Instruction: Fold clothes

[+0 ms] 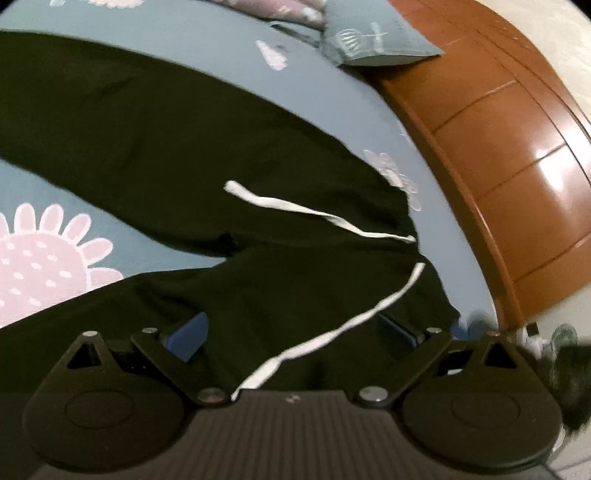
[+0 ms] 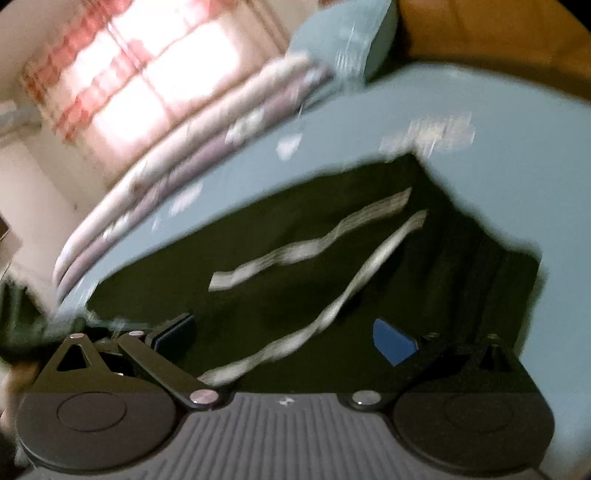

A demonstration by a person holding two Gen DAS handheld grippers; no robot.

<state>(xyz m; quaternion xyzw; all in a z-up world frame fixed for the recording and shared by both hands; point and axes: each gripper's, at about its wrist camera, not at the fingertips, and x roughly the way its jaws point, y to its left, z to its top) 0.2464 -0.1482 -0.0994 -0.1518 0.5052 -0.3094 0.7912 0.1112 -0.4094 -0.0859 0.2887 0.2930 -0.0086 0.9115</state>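
Black trousers (image 1: 166, 122) lie spread on the blue flowered bedsheet (image 1: 207, 40), both legs running off to the left. Their waist end is near me, with two white drawstrings (image 1: 314, 214) lying loose across it. My left gripper (image 1: 291, 332) stands open low over the waist, its blue pads (image 1: 186, 332) wide apart with black cloth between them. The right wrist view is blurred. It shows the same black trousers (image 2: 295, 229) and white drawstrings (image 2: 310, 251), with my right gripper (image 2: 286, 334) open over the cloth.
A brown wooden bed frame (image 1: 498, 147) curves along the right side of the sheet. A blue pillow (image 1: 373, 40) and a pink patterned quilt (image 1: 284, 7) lie at the far end. The right wrist view shows a bright curtained window (image 2: 129, 74) and the striped quilt (image 2: 177, 166).
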